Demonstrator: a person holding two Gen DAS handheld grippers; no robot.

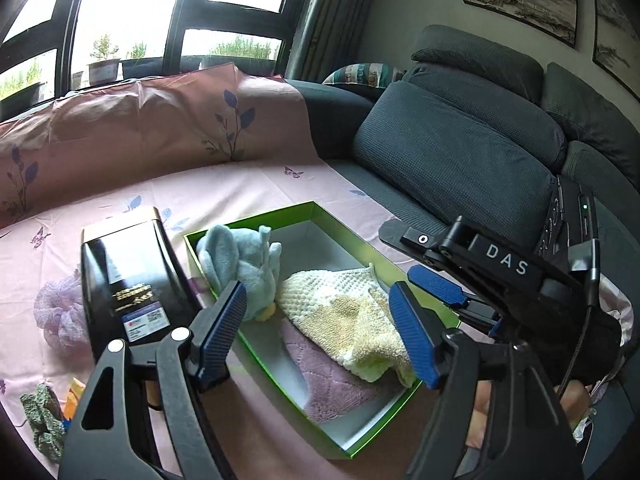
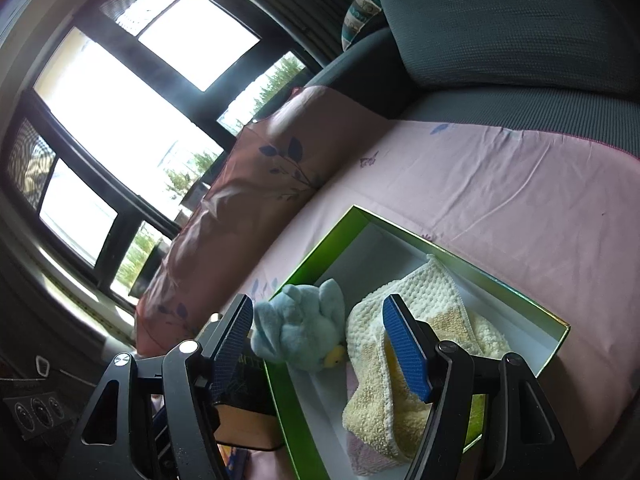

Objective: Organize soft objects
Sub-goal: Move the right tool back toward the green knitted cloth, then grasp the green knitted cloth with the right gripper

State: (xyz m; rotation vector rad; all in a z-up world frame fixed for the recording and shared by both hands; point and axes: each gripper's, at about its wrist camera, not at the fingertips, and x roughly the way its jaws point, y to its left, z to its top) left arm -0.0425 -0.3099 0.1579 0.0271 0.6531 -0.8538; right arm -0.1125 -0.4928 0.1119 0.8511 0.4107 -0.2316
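1. Plush (image 1: 240, 268): pale blue, with a yellow part at its base, slumped in the far left corner of the green box (image 1: 360, 240); leaning on the left wall and touching the cream cloth.
2. Cream cloth (image 1: 352, 316): knitted, crumpled in the middle of the box, overlapping the mauve cloth (image 1: 332, 388) flat on the box floor at the near end.
3. Box: open, white inside, set on the pink sheet (image 1: 224, 192) spread over the grey sofa (image 1: 448, 160).
4. Left gripper (image 1: 320, 332): spread wide above the near half of the box; nothing between the blue pads, no contact with any cloth.
5. Right gripper (image 2: 320, 344): spread over the box; plush and cream cloth visible between the fingers, not pinched. Also visible from the left wrist at the right rim of the box (image 1: 436, 284).
6. Black box (image 1: 128, 280): labelled, just beside the left wall of the green box.
7. Lilac mesh puff (image 1: 60, 312): on the sheet, left of the black box, touching it.
8. Green cloth (image 1: 44, 420): bunched, on the sheet at the near left edge, well apart from the green box.
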